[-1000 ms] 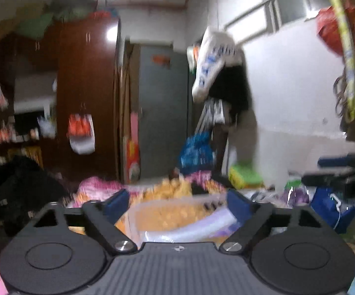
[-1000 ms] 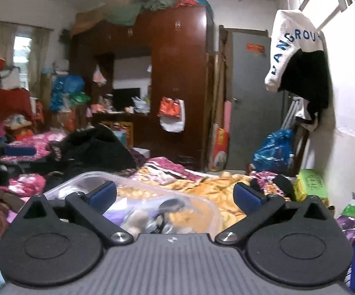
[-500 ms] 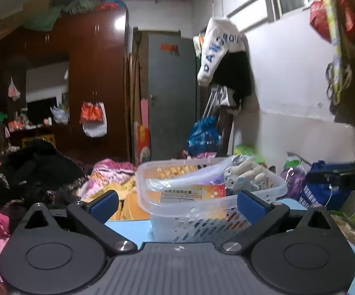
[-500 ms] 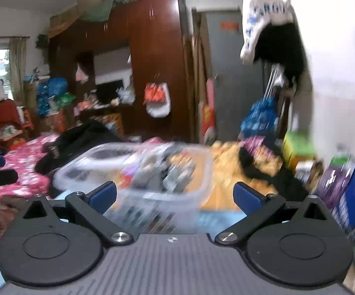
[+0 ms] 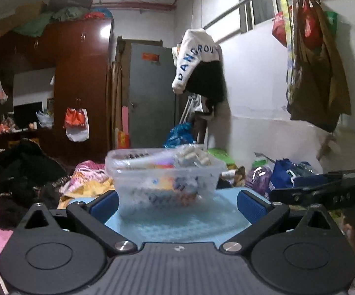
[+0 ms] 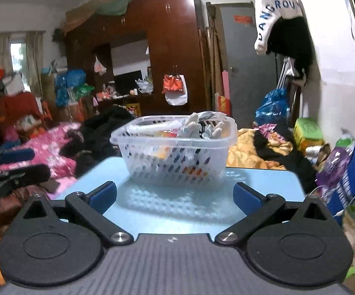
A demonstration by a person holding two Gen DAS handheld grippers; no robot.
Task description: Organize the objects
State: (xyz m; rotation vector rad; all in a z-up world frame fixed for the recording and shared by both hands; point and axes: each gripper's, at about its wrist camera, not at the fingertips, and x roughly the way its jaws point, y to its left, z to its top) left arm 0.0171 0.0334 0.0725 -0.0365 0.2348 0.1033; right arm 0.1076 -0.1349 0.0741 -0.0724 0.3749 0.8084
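The basket (image 6: 177,153), a clear plastic one with slotted walls, is sitting on the light blue table (image 6: 263,184), toward its far edge and about midway across it, and it is showing blurred in the left wrist view (image 5: 165,179). It is holding a heap of small things: pale gloves (image 6: 202,125) are poking above the rim on its right side, a white flat packet (image 6: 153,126) is lying along the left, and coloured bits are showing through the slots, too small to name. The table (image 5: 177,223) is reflecting the basket's slot pattern on its near part. Behind it, a bed with pink and yellow bedding (image 6: 54,145) and dark clothes (image 6: 103,130) is filling the middle of the room, and a dark red wardrobe (image 6: 175,56) is standing against the far wall beside a grey door (image 6: 246,66). A white garment with blue letters (image 6: 273,12) is hanging at upper right. The left gripper (image 5: 177,205) is hovering near the table's near edge, its blue pads wide apart and holding nothing, with the basket framed between them but farther off. The right gripper (image 6: 175,198) is standing likewise, spread wide and empty, clear of the basket.
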